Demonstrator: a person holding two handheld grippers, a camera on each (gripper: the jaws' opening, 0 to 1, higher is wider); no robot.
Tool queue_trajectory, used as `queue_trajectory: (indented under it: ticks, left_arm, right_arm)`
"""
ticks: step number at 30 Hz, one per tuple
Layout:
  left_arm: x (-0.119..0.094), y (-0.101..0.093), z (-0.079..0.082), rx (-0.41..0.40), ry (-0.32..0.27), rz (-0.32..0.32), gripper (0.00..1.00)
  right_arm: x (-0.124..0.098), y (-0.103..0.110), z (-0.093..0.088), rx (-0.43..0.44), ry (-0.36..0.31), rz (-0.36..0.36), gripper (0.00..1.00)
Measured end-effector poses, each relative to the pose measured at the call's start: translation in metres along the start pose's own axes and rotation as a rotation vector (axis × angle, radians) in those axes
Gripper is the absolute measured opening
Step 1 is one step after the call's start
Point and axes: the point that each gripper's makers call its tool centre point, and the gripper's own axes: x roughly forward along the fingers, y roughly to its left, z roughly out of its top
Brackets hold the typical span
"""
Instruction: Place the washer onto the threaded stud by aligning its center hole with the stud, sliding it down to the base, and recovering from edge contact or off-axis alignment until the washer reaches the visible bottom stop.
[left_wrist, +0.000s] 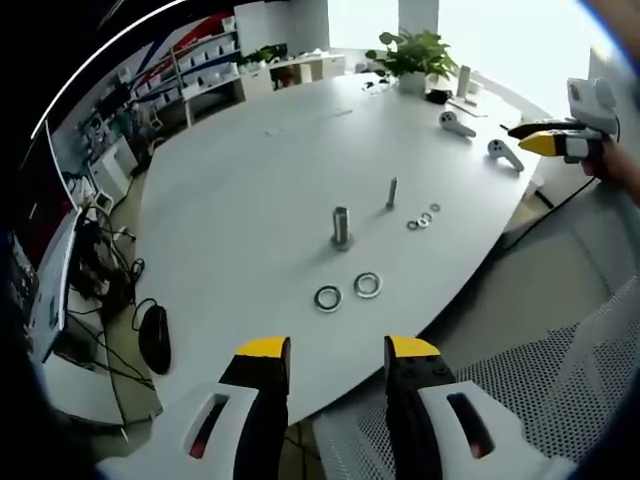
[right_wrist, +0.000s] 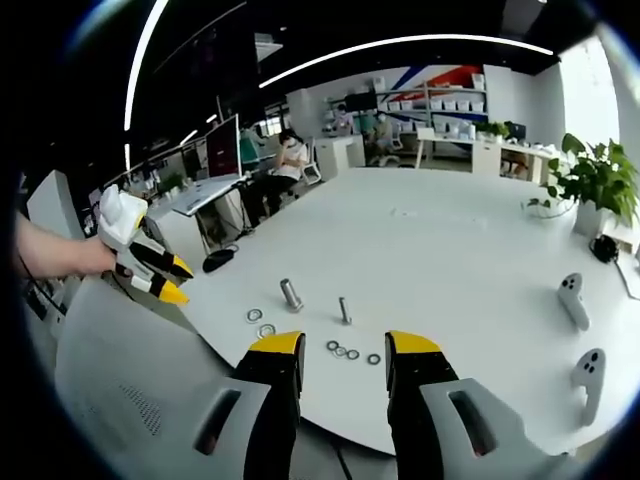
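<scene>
Two studs stand on the white table (left_wrist: 250, 200): a thick stud (left_wrist: 341, 226) (right_wrist: 291, 294) and a thin threaded stud (left_wrist: 391, 192) (right_wrist: 344, 310). Two large washers (left_wrist: 328, 298) (left_wrist: 367, 284) (right_wrist: 260, 323) lie flat near the thick stud. Three small washers (left_wrist: 424, 218) (right_wrist: 352, 353) lie by the thin one. My left gripper (left_wrist: 338, 350) (right_wrist: 176, 281) is open and empty, hovering off the table's edge. Across the table corner, a hand holds my right gripper (right_wrist: 345, 345) (left_wrist: 528, 138), also open and empty, over the table's edge, well short of the washers.
Two white hand controllers (left_wrist: 457, 123) (left_wrist: 505, 152) (right_wrist: 572, 298) lie on the table past the studs. A potted plant (left_wrist: 415, 55) (right_wrist: 595, 180) stands at the far edge. A mesh chair (left_wrist: 560, 370) sits close to the table. A seated person (right_wrist: 290, 155) is at desks behind.
</scene>
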Motion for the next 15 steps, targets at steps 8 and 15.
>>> queue_trajectory:
  ticks: [8, 15]
  left_arm:
    - [0.020, 0.003, 0.010, 0.012, 0.021, -0.025, 0.37]
    - [0.044, 0.001, 0.014, 0.058, 0.073, -0.055, 0.37]
  right_arm:
    - [0.001, 0.002, -0.003, -0.007, 0.015, 0.007, 0.34]
    - [0.001, 0.001, -0.004, -0.003, 0.019, 0.007, 0.34]
